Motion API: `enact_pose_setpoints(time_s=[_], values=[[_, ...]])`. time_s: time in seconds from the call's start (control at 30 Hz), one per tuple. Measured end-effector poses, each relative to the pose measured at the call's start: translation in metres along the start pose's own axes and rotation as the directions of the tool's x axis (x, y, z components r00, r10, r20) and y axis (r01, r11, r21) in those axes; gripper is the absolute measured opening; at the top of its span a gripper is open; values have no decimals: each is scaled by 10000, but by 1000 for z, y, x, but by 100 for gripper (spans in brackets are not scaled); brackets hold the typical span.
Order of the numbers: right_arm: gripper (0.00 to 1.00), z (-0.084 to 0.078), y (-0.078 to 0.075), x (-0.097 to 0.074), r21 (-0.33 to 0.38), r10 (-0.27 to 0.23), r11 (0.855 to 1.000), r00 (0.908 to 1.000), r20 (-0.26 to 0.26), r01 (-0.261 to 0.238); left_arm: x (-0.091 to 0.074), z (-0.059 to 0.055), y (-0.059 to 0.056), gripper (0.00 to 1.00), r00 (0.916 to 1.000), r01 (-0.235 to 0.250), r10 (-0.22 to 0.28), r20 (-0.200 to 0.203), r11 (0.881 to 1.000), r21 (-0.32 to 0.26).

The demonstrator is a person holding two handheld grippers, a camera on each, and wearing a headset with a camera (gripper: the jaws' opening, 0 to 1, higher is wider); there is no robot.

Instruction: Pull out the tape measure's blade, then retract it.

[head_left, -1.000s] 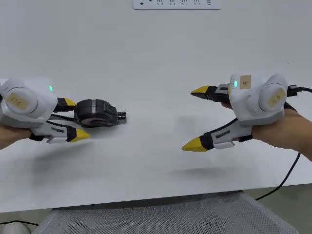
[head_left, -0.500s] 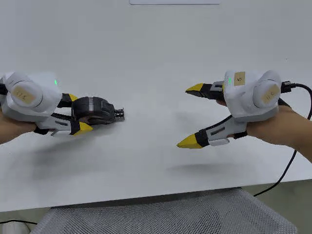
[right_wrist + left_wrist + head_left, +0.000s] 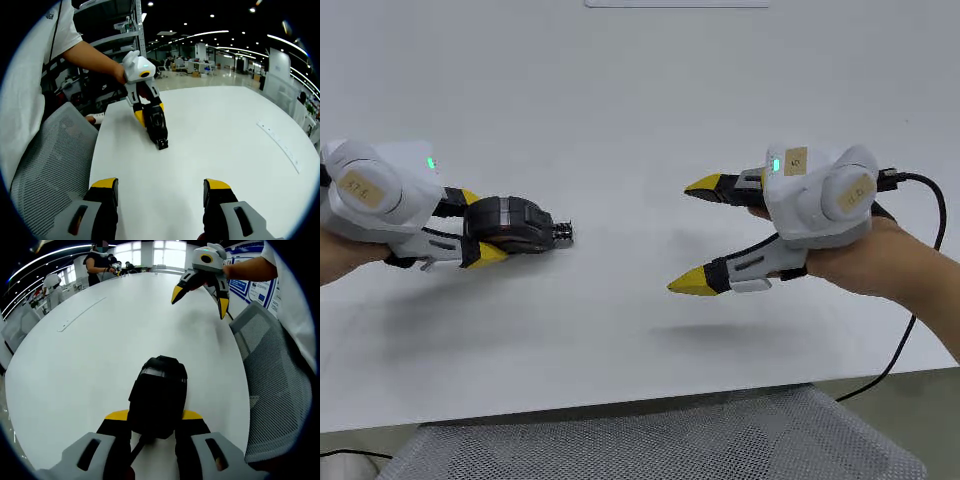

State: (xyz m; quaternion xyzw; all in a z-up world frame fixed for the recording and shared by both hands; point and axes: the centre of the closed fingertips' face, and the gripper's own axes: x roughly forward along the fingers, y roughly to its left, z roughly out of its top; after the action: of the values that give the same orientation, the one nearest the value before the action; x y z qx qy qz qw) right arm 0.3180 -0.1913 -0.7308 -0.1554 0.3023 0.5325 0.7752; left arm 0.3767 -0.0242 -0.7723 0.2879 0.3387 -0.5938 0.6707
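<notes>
A black tape measure (image 3: pixel 512 225) lies on the white table (image 3: pixel 620 120) at the left, its blade tip (image 3: pixel 563 234) poking out to the right. My left gripper (image 3: pixel 468 226) is shut on its case, yellow fingertips on either side. The left gripper view has the case (image 3: pixel 159 394) between the jaws. My right gripper (image 3: pixel 698 232) hovers open over the table to the right, a hand's length from the blade tip, with nothing between its fingers. From the right gripper view, the tape measure (image 3: pixel 156 122) is ahead beyond the open right gripper (image 3: pixel 162 184).
A grey mesh chair (image 3: pixel 650 440) sits below the table's near edge. A black cable (image 3: pixel 920 330) trails from the right gripper off the table's right side. A white strip (image 3: pixel 676 3) lies at the far edge. People stand far off in the room.
My left gripper has closed on the tape measure's case. The right gripper has drifted left toward the blade tip, still open.
</notes>
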Motion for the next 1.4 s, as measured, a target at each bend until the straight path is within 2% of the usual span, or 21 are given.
enact_pose_setpoints(time_s=[0.1,0.13,0.23,0.4,0.47,0.6,0.77,0.97,1.4], values=[[65,7,0,7,58,-42,10000,9994,335,40,0,1,-1,28,10000,88,-88,39,9998,165],[64,7,-1,12,42,-52,10000,9995,315,51,0,1,-1,28,9999,98,-102,55,9982,586],[62,11,-1,24,-208,-56,9998,9994,345,63,0,1,-1,28,9998,175,-174,-46,9994,308],[56,16,-5,48,-477,93,9988,9989,469,-70,0,0,-2,28,9998,185,-182,-90,9994,295],[53,21,-5,55,-483,140,9988,9975,693,-106,0,0,-2,28,9998,178,-174,-136,9994,304],[49,25,-4,68,-1081,260,9939,9983,513,-203,0,-1,-2,28,9998,116,-111,-159,9994,340],[40,25,-7,86,-1284,448,9909,9984,359,-398,0,-1,-2,28,9999,117,-115,-94,9995,292],[35,29,-8,103,-1421,692,9878,9970,344,-637,0,0,-2,28,9999,127,-125,-71,9996,269],[20,34,-5,127,-1674,1062,9808,9940,279,-1001,1,0,-1,28,9998,173,-173,-20,9996,209]])
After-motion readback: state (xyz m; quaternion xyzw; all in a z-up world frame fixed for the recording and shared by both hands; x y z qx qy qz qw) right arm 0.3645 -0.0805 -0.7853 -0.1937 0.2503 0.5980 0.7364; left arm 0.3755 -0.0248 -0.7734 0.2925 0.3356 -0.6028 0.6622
